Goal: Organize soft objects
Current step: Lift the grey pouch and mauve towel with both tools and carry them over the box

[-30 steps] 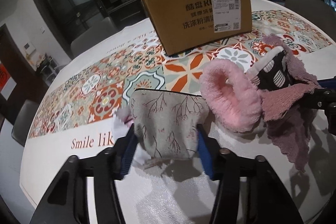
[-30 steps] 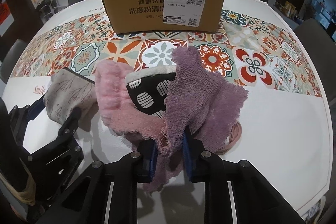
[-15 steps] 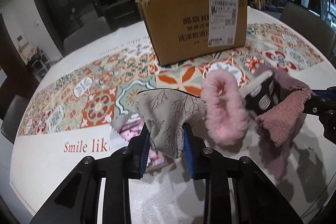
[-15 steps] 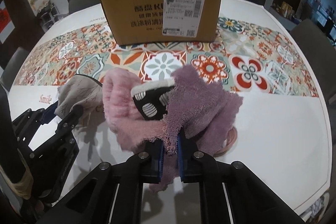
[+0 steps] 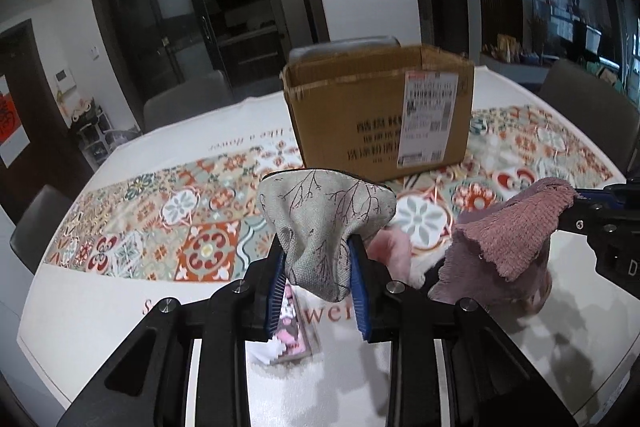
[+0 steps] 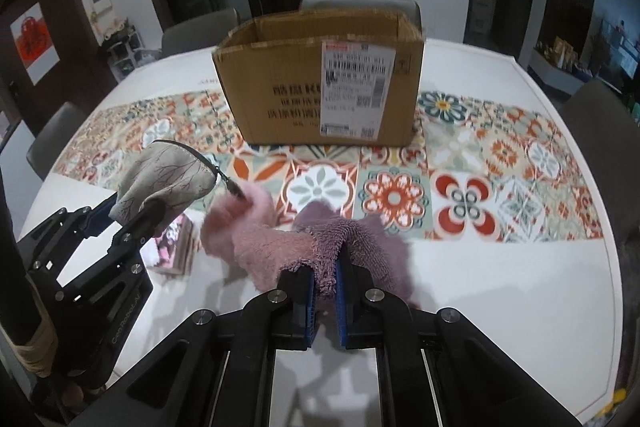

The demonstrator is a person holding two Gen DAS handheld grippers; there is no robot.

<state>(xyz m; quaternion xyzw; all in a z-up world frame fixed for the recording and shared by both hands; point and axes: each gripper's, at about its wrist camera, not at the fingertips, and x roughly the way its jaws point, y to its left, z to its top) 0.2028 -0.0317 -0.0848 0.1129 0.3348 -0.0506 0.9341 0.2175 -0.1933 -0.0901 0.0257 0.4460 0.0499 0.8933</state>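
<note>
My left gripper (image 5: 318, 283) is shut on a grey fabric pouch (image 5: 324, 223) printed with branches and holds it above the table; the pouch also shows in the right wrist view (image 6: 164, 179). My right gripper (image 6: 324, 291) is shut on a mauve towel (image 6: 352, 247) and holds it lifted; the towel also shows in the left wrist view (image 5: 512, 235). A fluffy pink item (image 6: 244, 223) hangs beside the towel. An open cardboard box (image 6: 324, 83) stands behind them on the patterned runner.
A small pink packet (image 5: 292, 327) lies on the white table under the left gripper. The tiled runner (image 6: 480, 171) crosses the round table. Grey chairs (image 6: 596, 119) stand around the table's edge.
Both grippers have risen from the table with their cloth items. The pouch and towel now hang in the air, and the packet beneath the pouch is uncovered.
</note>
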